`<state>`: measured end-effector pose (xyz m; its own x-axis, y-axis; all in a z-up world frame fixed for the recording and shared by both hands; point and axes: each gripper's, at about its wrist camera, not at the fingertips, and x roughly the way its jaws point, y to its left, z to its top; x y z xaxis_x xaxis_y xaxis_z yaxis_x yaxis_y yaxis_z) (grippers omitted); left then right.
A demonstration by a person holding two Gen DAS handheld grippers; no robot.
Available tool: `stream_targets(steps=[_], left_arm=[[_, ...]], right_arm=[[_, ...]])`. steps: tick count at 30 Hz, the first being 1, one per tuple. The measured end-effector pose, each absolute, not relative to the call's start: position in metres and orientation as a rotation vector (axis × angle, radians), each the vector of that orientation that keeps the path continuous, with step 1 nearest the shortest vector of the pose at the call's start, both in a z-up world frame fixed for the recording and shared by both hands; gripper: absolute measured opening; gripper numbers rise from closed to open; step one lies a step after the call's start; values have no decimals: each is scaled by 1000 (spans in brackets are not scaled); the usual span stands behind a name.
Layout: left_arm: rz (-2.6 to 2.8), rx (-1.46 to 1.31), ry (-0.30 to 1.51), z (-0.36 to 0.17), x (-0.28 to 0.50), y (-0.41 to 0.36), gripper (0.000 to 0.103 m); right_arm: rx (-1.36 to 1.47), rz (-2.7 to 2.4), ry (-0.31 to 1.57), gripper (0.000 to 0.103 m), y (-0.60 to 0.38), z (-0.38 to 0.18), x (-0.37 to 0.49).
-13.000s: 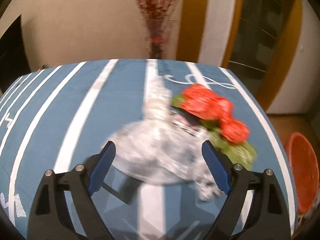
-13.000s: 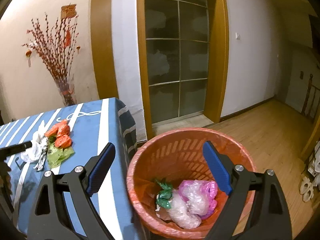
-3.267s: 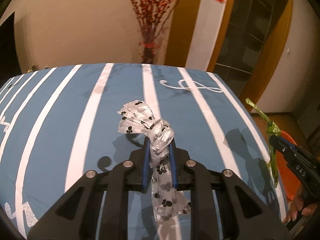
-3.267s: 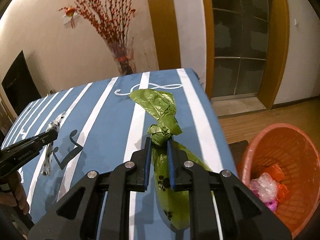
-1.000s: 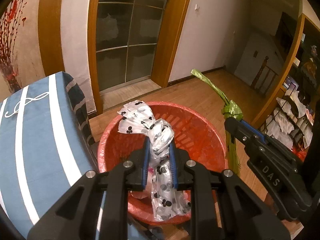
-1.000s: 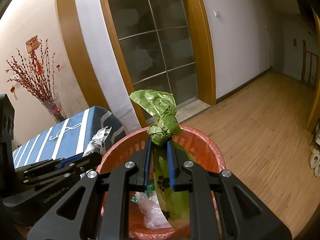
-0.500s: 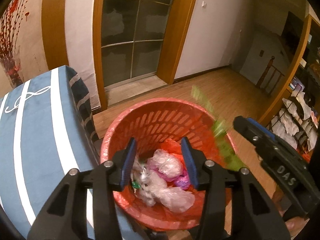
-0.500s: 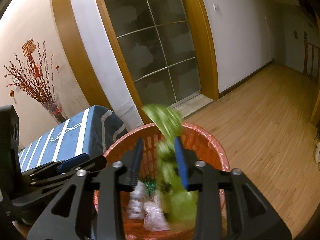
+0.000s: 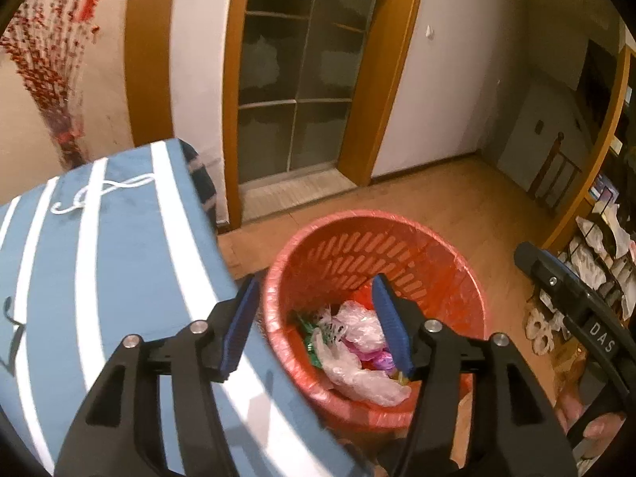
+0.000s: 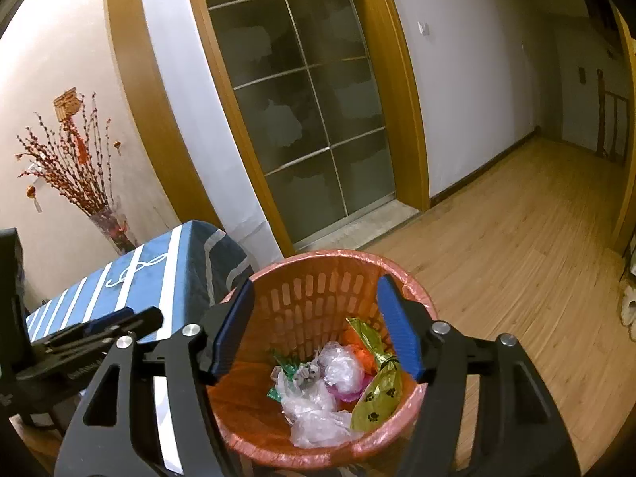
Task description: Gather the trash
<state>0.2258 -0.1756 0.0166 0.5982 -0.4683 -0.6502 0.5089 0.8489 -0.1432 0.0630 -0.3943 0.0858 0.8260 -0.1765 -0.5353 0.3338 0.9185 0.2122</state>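
Both bags dropped: green bag (image 10: 377,385) now in red basket (image 10: 318,266). Left gripper (image 9: 316,328), right gripper (image 10: 316,332) fingers spread wide, empty. "DAS" printed on right gripper.

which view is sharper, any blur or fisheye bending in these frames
Right wrist view is sharper: the green bag in the orange basket reads crisply. Left wrist view is softer, with the red branches smeared. Both bend the door frame and darken at the corners under warm indoor light.

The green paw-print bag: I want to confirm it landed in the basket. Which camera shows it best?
The right wrist view: the green paw-print bag leans inside the orange basket. In the left wrist view it is almost wholly hidden.
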Motion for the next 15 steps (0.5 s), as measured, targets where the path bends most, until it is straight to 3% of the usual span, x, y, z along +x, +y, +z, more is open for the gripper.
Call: stream_targets(steps=[5, 12, 15], left_arm=[[-530, 26, 681, 34, 198, -141, 69], [-470, -28, 623, 44, 150, -89, 90], [-443, -45, 602, 46, 134, -71, 98]], right_arm=[[282, -280, 496, 77, -376, 100, 38], [242, -328, 438, 99, -344, 108, 0], [198, -377, 407, 100, -330, 110, -16]])
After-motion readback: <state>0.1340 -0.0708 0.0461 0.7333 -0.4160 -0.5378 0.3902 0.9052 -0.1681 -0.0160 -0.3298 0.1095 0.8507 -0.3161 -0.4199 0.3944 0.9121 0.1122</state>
